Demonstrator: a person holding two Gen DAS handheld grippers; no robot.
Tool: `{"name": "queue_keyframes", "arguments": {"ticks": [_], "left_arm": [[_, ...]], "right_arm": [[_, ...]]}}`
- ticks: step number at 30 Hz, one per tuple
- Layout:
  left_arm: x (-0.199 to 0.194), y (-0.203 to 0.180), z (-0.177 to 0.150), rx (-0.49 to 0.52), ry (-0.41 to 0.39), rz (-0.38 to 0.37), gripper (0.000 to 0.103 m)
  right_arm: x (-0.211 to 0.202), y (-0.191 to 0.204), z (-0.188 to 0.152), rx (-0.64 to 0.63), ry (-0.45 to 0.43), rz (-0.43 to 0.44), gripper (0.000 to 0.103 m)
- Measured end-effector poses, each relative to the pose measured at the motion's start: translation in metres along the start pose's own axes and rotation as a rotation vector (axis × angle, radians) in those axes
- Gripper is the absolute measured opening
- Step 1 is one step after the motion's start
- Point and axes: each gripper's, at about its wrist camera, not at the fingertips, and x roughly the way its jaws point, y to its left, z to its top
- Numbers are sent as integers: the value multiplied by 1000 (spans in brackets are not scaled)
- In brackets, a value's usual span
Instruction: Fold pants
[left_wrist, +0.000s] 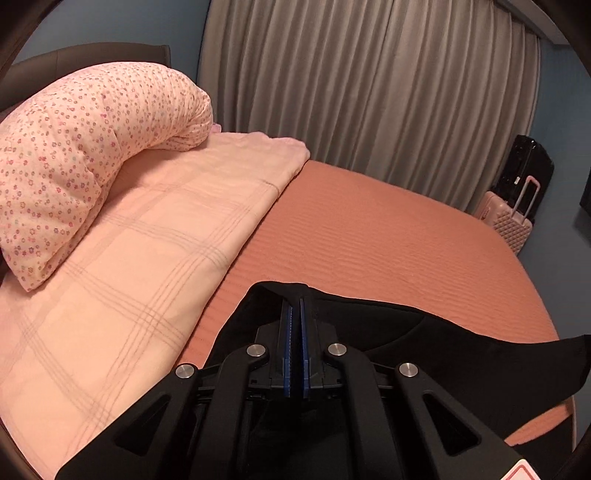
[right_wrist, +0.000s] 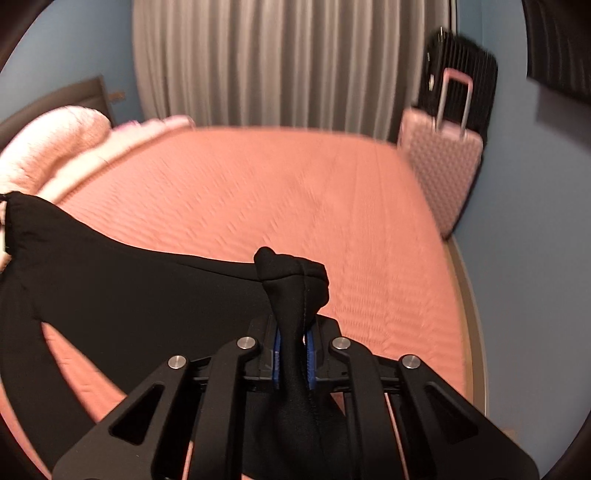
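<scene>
Two handheld grippers each hold a part of one pair of black pants (right_wrist: 122, 295) above a bed covered by a salmon-orange ribbed bedspread (left_wrist: 388, 236). From the left wrist camera, the left gripper (left_wrist: 296, 306) has its blue-lined fingers (left_wrist: 286, 332) pressed nearly flat together, pinching a thin edge of the black fabric at their tips; the cloth drapes over the fingertips and stretches away to the right in a taut, dark sheet that ends in a pointed corner near the frame's right edge. From the right wrist camera, which is blurred, the right gripper (right_wrist: 293, 332) is clamped on a thick bunched wad of the same pants, with a seam running down the bundle and a knob of fabric sticking up past the fingertips. From that bundle the cloth spreads left across the frame, lifted off the bedspread, and a wedge of orange cover shows through a gap between two dark parts of the cloth at lower left. At the head of the bed lies a pale pink blanket (left_wrist: 155, 251) with faint plaid lines, and resting on it is a long pink floral pillow (left_wrist: 74, 147). Behind the bed hang grey pleated curtains (left_wrist: 369, 92) against a blue wall. Beside the far corner of the bed stand a pink quilted suitcase (right_wrist: 439, 162) with its handle raised and a black suitcase (right_wrist: 465, 74) behind it.
</scene>
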Motion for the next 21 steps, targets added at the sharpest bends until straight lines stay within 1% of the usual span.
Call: {"name": "queue_keyframes", "arguments": {"ticks": [2, 4, 6, 7, 8, 10, 11, 12, 13, 14, 15, 16, 17, 18, 19, 20, 21], "left_arm": [[-32, 4, -9, 7, -20, -25, 4], [-70, 14, -26, 19, -35, -42, 4], [-100, 30, -48, -6, -37, -60, 5], [-116, 40, -64, -10, -35, -61, 5], [-124, 47, -75, -9, -25, -51, 6], [-138, 68, -110, -16, 27, -21, 5], [-142, 76, -127, -21, 54, 9, 3], [-147, 90, -151, -28, 79, 73, 1], [-150, 102, -166, -52, 94, 107, 1], [-153, 119, -183, -91, 115, 145, 1], [-155, 131, -194, -115, 131, 179, 1], [-158, 142, -207, -144, 152, 229, 1], [-161, 149, -216, -160, 172, 259, 1], [-164, 149, -219, -153, 179, 277, 1], [-168, 143, -220, -116, 180, 303, 1], [-172, 133, -220, -80, 175, 311, 1], [-174, 116, -216, -27, 164, 314, 1]], "right_arm": [[-36, 6, 0, -12, -49, 12, 9], [-79, 13, -11, -46, -90, 17, 9], [-114, 16, -35, -49, -95, 20, 9], [-124, 15, -48, -46, -90, 16, 9], [-132, 13, -65, -30, -74, 17, 10], [-135, 7, -107, 26, -1, 12, 13], [-132, 7, -128, 37, 41, 2, 15], [-131, 8, -142, 36, 65, -12, 15], [-129, 9, -159, 42, 88, -35, 21], [-127, 8, -173, 51, 103, -80, 41], [-128, 6, -185, 64, 117, -143, 49], [-130, 1, -193, 85, 126, -180, 58], [-135, -5, -197, 107, 121, -206, 58], [-145, -13, -201, 149, 105, -240, 58], [-158, -23, -204, 200, 81, -262, 58], [-170, -30, -204, 240, 56, -280, 58], [-177, -34, -201, 264, 41, -297, 58]]}}
